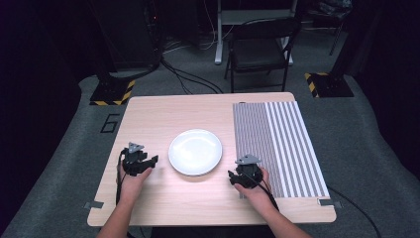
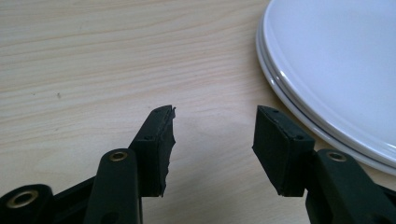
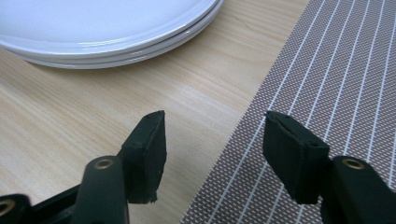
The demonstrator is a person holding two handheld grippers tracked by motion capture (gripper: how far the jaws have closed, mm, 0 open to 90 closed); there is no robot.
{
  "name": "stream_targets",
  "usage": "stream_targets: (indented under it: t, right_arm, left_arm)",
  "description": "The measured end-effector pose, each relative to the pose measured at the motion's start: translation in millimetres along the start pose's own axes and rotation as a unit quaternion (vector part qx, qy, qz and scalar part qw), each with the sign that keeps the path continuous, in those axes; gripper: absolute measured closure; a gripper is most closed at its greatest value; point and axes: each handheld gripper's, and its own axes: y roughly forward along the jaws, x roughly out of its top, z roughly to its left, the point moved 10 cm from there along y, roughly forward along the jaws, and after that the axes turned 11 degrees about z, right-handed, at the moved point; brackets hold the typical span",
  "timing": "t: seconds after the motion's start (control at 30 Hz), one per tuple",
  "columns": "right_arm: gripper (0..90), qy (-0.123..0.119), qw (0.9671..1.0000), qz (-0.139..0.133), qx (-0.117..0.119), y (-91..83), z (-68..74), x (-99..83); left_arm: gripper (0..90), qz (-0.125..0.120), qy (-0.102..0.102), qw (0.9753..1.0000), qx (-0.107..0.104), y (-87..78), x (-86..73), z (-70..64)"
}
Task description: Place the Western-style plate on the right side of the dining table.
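Both tongs stand with jaws apart and empty: the left gripper (image 1: 154, 159) rests on the wooden table (image 1: 153, 116) just left of the stacked white plates (image 1: 195, 151), and the right gripper (image 1: 231, 175) sits just right of them at the edge of the striped placemat (image 1: 280, 144). The plates lie near the table's middle, between the two. A clean lift likely means sliding a jaw under the top rim from each side, level and even, so the plate beneath stays put.
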Motion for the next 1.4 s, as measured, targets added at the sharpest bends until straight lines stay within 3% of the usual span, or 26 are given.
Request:
stream_targets:
  t: [0.17, 0.23, 0.43, 0.6, 0.7, 0.83, 1.13, 1.23, 1.33, 1.4]
  right_arm:
    - [42.0, 0.0, 0.9999, 0.014, 0.002, 0.3, 0.8, 1.1]
    - [43.5, -0.007, 0.9999, 0.009, -0.003, -0.8, -0.4, 3.6]
    - [46.2, 0.006, 1.0, 0.001, 0.005, -8.0, -3.6, 12.1]
    - [46.7, 0.021, 0.9995, -0.021, 0.011, -19.3, -13.2, 26.9]
    - [46.8, 0.03, 0.999, -0.022, 0.023, -21.8, -13.8, 30.2]
    - [46.9, 0.031, 0.999, -0.022, 0.022, -20.7, -15.8, 32.5]
    - [50.0, 0.04, 0.9988, -0.019, 0.02, -11.8, -14.6, 40.7]
    - [52.8, 0.048, 0.9983, -0.021, 0.026, -8.7, -13.3, 45.3]
    - [55.7, 0.056, 0.9975, -0.03, 0.029, -5.7, -14.1, 49.7]
    - [56.5, 0.067, 0.9966, -0.034, 0.034, -2.9, -13.7, 52.1]
  left_arm:
    - [50.4, 0.01, 0.007, 0.9999, -0.011, 2.2, 6.5, -11.4]
    - [50.4, 0.008, 0.009, 0.9998, -0.015, 2.5, 10.4, -15.5]
    - [50.9, 0.005, 0.002, 0.9994, -0.034, 5.5, 24.4, -26.2]
    - [50.4, -0.002, 0.005, 0.999, -0.044, 9.3, 40.3, -37.5]
    - [49.1, -0.004, -0.001, 0.9987, -0.051, 9.4, 46.0, -37.9]
    - [49.2, -0.013, -0.012, 0.998, -0.061, 10.5, 52.1, -36.4]
    - [51.5, -0.011, -0.006, 0.9971, -0.075, 9.8, 51.4, -34.3]
    - [52.6, -0.014, -0.017, 0.9962, -0.085, 10.2, 48.5, -33.1]
    - [53.4, -0.011, -0.042, 0.9935, -0.105, 12.8, 45.7, -33.6]
    - [54.6, -0.003, -0.043, 0.993, -0.11, 17.0, 43.4, -33.4]
